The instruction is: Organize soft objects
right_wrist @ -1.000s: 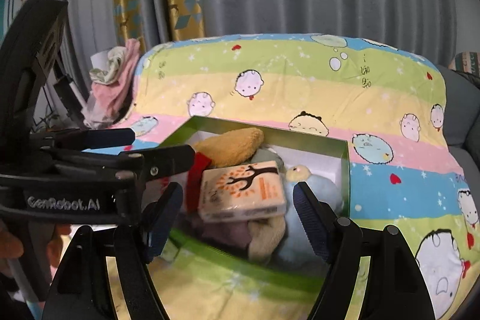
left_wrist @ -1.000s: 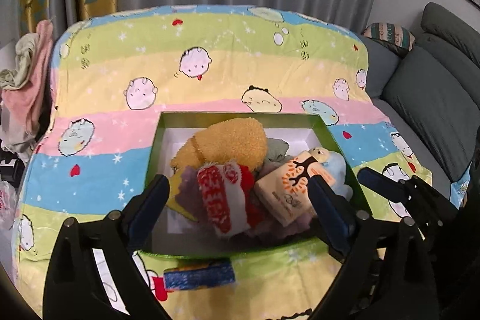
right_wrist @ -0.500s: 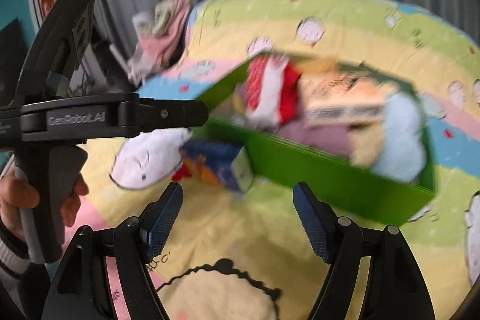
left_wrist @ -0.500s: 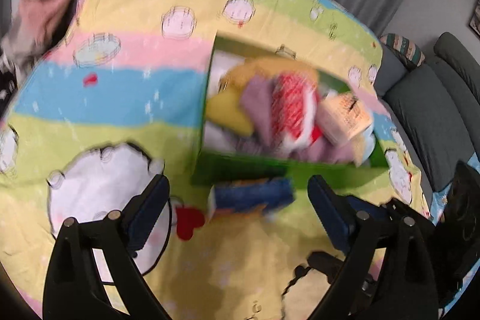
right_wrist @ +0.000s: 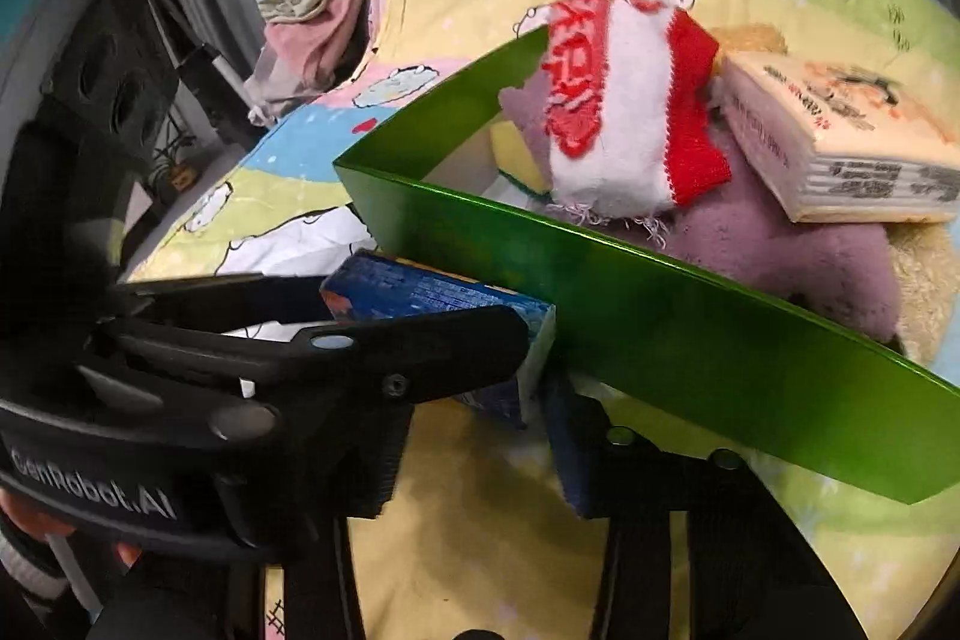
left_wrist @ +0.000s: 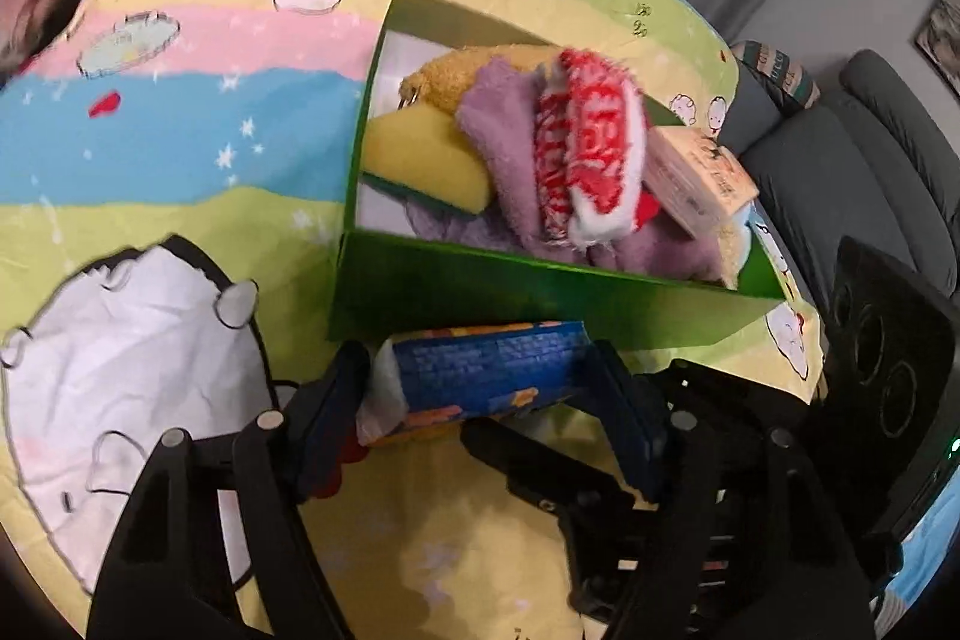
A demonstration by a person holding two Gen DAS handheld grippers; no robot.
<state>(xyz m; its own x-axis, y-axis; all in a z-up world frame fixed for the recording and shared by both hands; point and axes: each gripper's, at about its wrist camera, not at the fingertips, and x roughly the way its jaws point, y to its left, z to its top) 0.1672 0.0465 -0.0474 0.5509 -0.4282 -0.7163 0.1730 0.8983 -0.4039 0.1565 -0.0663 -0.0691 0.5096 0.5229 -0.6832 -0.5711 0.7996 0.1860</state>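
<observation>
A blue packet (left_wrist: pixel 492 370) lies on the striped blanket, against the front wall of the green box (left_wrist: pixel 540 286). My left gripper (left_wrist: pixel 480 400) has its jaws closing on the packet's two ends, and both pads touch it. My right gripper (right_wrist: pixel 480 436) comes in low from the right with its jaws also closing. Its right fingertip (right_wrist: pixel 573 442) sits by the packet's end (right_wrist: pixel 531 364), while the left gripper's finger hides its other fingertip. The box holds a red-and-white cloth (left_wrist: pixel 588 142), a purple towel (left_wrist: pixel 498 124), a yellow sponge (left_wrist: pixel 420 154) and a tissue pack (right_wrist: pixel 840 142).
The blanket (left_wrist: pixel 180 142) covers the whole surface. A grey sofa (left_wrist: pixel 840 160) stands at the right. Clothes (right_wrist: pixel 324 10) are piled at the far left. A hand (right_wrist: pixel 24 514) holds the left gripper's handle at the bottom left of the right wrist view.
Both grippers came down from above the box to the blue packet in front of it. Their jaws narrowed, and the left fingers now flank the packet.
</observation>
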